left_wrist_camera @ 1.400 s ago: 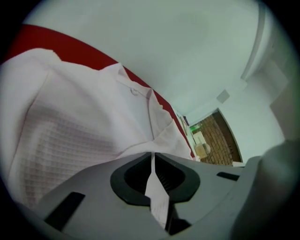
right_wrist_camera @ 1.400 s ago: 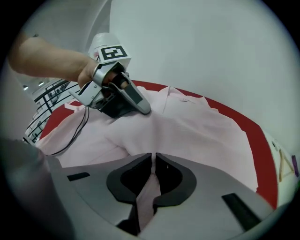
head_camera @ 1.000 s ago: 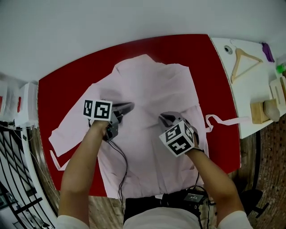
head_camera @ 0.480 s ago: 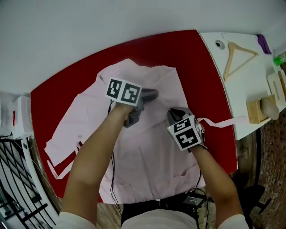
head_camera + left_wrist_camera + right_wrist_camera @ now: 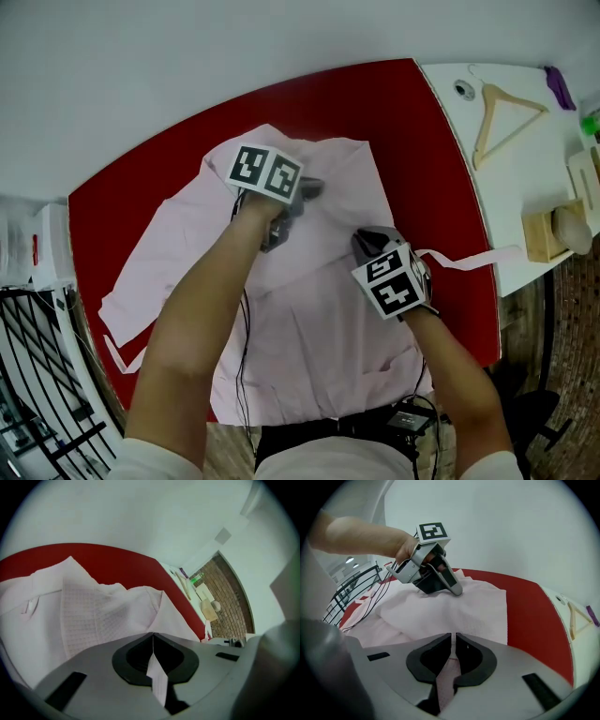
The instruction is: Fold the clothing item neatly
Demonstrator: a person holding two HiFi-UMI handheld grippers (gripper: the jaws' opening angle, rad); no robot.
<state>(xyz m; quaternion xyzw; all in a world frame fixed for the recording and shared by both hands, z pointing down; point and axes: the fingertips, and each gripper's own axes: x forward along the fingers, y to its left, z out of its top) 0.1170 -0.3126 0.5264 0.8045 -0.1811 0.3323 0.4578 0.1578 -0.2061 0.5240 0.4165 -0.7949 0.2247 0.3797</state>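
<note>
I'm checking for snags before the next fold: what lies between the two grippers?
Only pink garment fabric, between left gripper and right gripper; the head view shows it.

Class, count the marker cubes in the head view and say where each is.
2. One cube tops the left tongs, just closed on the pink garment's far end; the other tops the right tongs, nearer the person.

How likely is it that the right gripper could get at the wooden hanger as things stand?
Probably not yet: the right gripper is shut on the pink garment, though nothing blocks the hanger.
</note>
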